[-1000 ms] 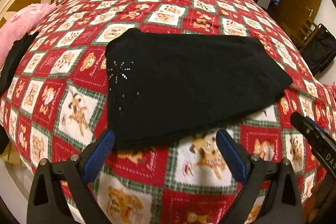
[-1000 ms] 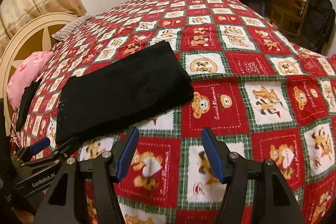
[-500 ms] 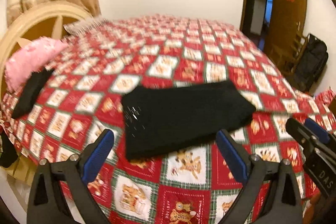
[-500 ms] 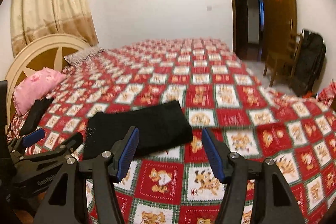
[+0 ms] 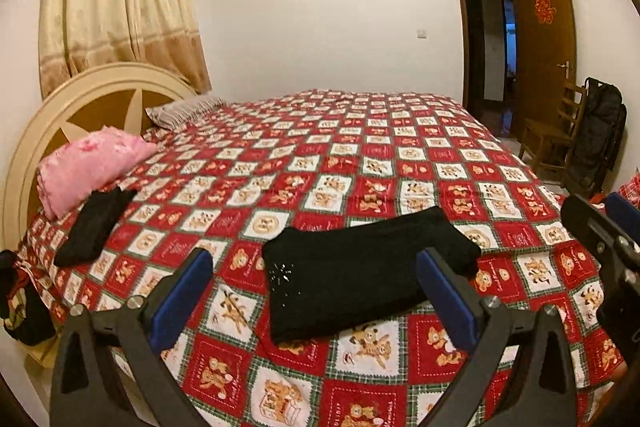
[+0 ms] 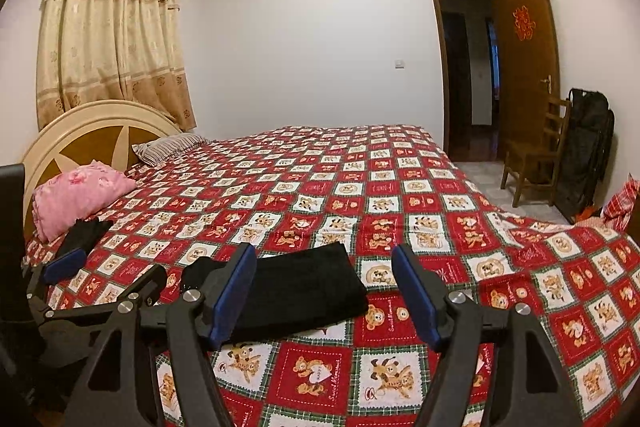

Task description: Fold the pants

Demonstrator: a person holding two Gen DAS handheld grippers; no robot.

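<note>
The black pants (image 5: 360,271) lie folded into a flat rectangle on the red bear-patterned bedspread (image 5: 360,155), near the bed's front edge; small sparkles show at their left end. They also show in the right wrist view (image 6: 304,291). My left gripper (image 5: 316,291) is open and empty, held back above the front edge, apart from the pants. My right gripper (image 6: 324,291) is open and empty, also drawn back from the pants. The right gripper shows at the right edge of the left wrist view (image 5: 600,235); the left gripper shows at the left in the right wrist view (image 6: 104,279).
A pink pillow (image 5: 88,167) and a second folded black garment (image 5: 94,223) lie by the cream headboard (image 5: 100,95). A striped pillow (image 5: 184,109) lies farther back. A wooden chair (image 6: 536,155), black bag (image 6: 588,151) and open door (image 6: 524,63) stand at the right.
Both grippers have pulled back and tilted up from the folded pants, so the pants look smaller and the whole room shows. The pants have not moved. Both grippers stayed open.
</note>
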